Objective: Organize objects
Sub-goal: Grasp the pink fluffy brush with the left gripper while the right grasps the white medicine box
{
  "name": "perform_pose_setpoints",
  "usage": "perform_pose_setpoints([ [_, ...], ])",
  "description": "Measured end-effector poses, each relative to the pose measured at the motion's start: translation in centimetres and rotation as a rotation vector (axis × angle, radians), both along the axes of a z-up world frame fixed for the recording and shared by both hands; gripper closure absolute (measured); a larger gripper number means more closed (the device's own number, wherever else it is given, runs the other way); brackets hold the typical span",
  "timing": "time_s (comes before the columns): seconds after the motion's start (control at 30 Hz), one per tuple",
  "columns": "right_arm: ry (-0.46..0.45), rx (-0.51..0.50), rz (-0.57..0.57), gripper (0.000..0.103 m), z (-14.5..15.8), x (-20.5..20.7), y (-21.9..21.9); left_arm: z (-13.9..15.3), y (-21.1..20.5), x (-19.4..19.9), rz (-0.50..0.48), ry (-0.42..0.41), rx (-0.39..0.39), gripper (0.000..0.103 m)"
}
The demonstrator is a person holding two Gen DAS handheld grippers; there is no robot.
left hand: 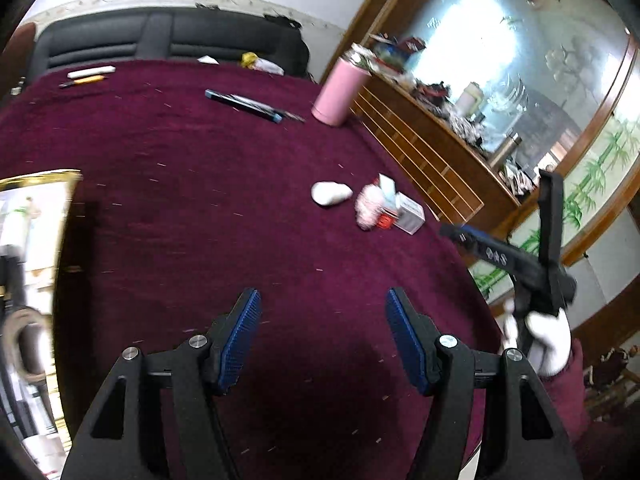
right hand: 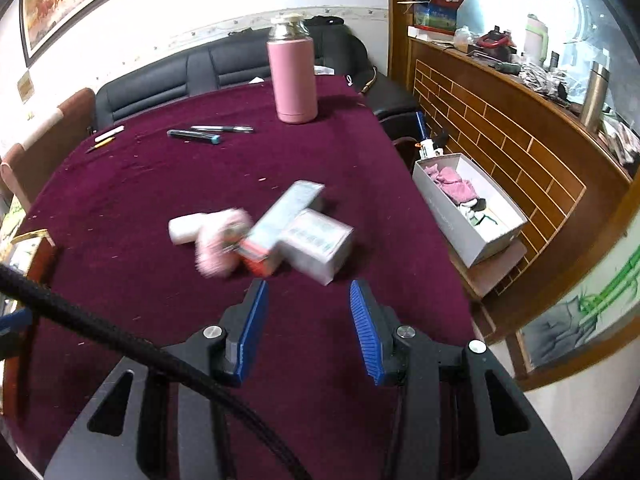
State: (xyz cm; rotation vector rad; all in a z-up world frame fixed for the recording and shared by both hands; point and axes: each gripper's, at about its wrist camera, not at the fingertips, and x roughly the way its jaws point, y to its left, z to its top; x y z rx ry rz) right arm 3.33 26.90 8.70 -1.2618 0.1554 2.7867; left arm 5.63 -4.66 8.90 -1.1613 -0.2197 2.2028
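Right wrist view shows the cluster just ahead of the right gripper (right hand: pixel 306 330): a white carton (right hand: pixel 318 244), a slimmer orange-ended box (right hand: pixel 276 226) leaning across it, a fuzzy pink item (right hand: pixel 218 248) and a white roll (right hand: pixel 186 228), all touching or nearly so on the maroon tablecloth (right hand: pixel 160 184). Both cartons look like light, stiff cardboard that should take a pinch across the narrow faces without crushing; the slim box's long axis runs from near-left to far-right, its orange end toward the camera. The pink item seems soft and compressible, likely to be gripped anywhere, though blur hides its exact shape. The right gripper hangs above the cloth with its jaws spread wide and nothing between them. Off the table edge to the right sits an open white box (right hand: pixel 460 220) already holding pink cloth, a probable destination. Farther back stand a pink flask (right hand: pixel 294 80) and some pens (right hand: pixel 208 134). In the left wrist view, the left gripper (left hand: pixel 324 340) is likewise wide and empty, well apart from the cluster.
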Motion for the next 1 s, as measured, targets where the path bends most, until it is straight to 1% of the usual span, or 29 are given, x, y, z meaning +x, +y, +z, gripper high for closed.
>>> perform_pose_setpoints([
  [0.1, -0.030, -0.007, 0.066, 0.061, -1.4, -2.4, 0.9, -0.2, 2.0, -0.2, -0.035, -0.003, -0.020, 0.045],
  [0.23, -0.043, 0.039, 0.137, 0.061, -2.5, -4.1, 0.9, 0.4, 4.2, -0.8, -0.077, 0.059, -0.079, 0.045],
  [0.33, -0.045, 0.029, 0.179, 0.061, -2.9, -4.8, 1.1, 0.8, 6.0, -1.5, -0.128, 0.108, -0.101, 0.045],
  [0.43, -0.055, 0.008, 0.206, 0.061, -3.5, -5.9, 1.3, 0.7, 8.7, -2.6, -0.198, 0.157, -0.125, 0.045],
  [0.5, -0.060, -0.022, 0.234, 0.061, -3.7, -6.6, 1.3, 0.2, 10.9, -3.6, -0.237, 0.165, -0.159, 0.045],
  [0.63, -0.075, -0.059, 0.284, 0.061, -3.8, -7.4, 0.7, -1.0, 14.7, -5.5, -0.302, 0.172, -0.199, 0.045],
  [0.67, -0.083, -0.066, 0.289, 0.068, -3.8, -7.6, 0.6, -1.2, 15.2, -5.9, -0.305, 0.170, -0.211, 0.045],
  [0.7, -0.093, -0.082, 0.302, 0.069, -4.0, -7.6, 0.7, -1.5, 15.6, -6.4, -0.300, 0.169, -0.226, 0.045],
  [0.87, -0.133, -0.219, 0.379, 0.069, -4.3, -7.4, 1.1, -2.9, 16.0, -8.8, -0.265, 0.146, -0.282, 0.045],
  [0.93, -0.130, -0.237, 0.365, 0.069, -3.8, -6.8, 1.6, -3.2, 15.7, -9.5, -0.242, 0.150, -0.312, 0.045],
  [1.0, -0.098, -0.269, 0.332, 0.069, -2.9, -6.3, 2.8, -3.4, 15.4, -9.9, -0.235, 0.154, -0.305, 0.045],
])
